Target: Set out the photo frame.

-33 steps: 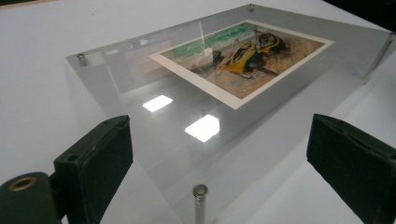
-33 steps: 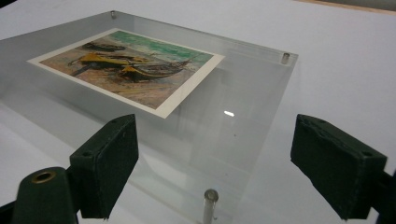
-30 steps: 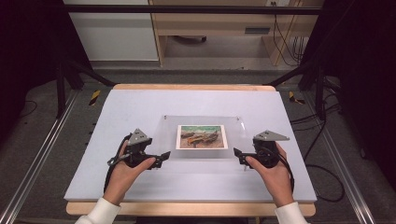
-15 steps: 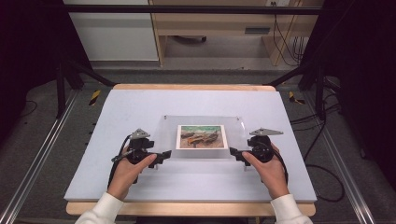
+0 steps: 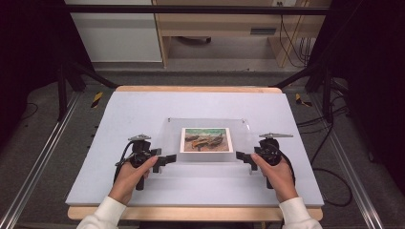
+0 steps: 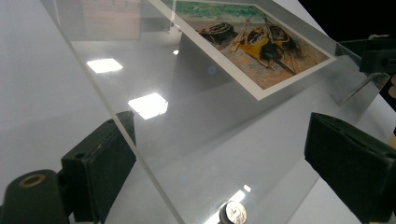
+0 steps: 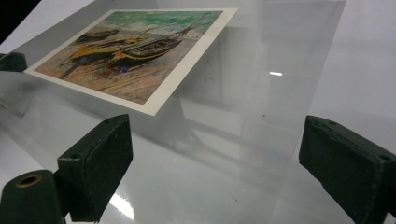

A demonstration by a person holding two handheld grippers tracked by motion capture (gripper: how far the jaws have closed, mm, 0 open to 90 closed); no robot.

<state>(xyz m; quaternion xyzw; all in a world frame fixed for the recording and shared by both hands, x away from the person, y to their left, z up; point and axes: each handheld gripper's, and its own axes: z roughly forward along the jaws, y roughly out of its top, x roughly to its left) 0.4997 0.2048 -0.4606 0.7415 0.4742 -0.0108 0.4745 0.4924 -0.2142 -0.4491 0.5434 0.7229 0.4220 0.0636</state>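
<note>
A clear acrylic sheet (image 5: 244,135) lies flat on the white table (image 5: 143,109), with a print of painted boats (image 5: 206,140) at its middle. My left gripper (image 5: 165,161) stands at the sheet's left near corner, open. In the left gripper view the sheet's edge (image 6: 154,182) runs between the jaws of my left gripper (image 6: 224,158), and the pads do not press on it. My right gripper (image 5: 242,160) is at the right near corner. Its jaws have just been opening. In the right gripper view the sheet (image 7: 261,93) reaches between the wide jaws of my right gripper (image 7: 215,158), ungripped.
A small metal standoff (image 6: 233,213) sits under the sheet's near corner in the left gripper view. Wooden table edges (image 5: 191,88) frame the white top. Metal rails (image 5: 38,167) run along both sides, and cables (image 5: 329,167) lie on the floor at the right.
Both hands have sunk slightly toward the table and edged inward, bringing the jaws up to the sheet's two near corners. The sheet and print have not moved.
</note>
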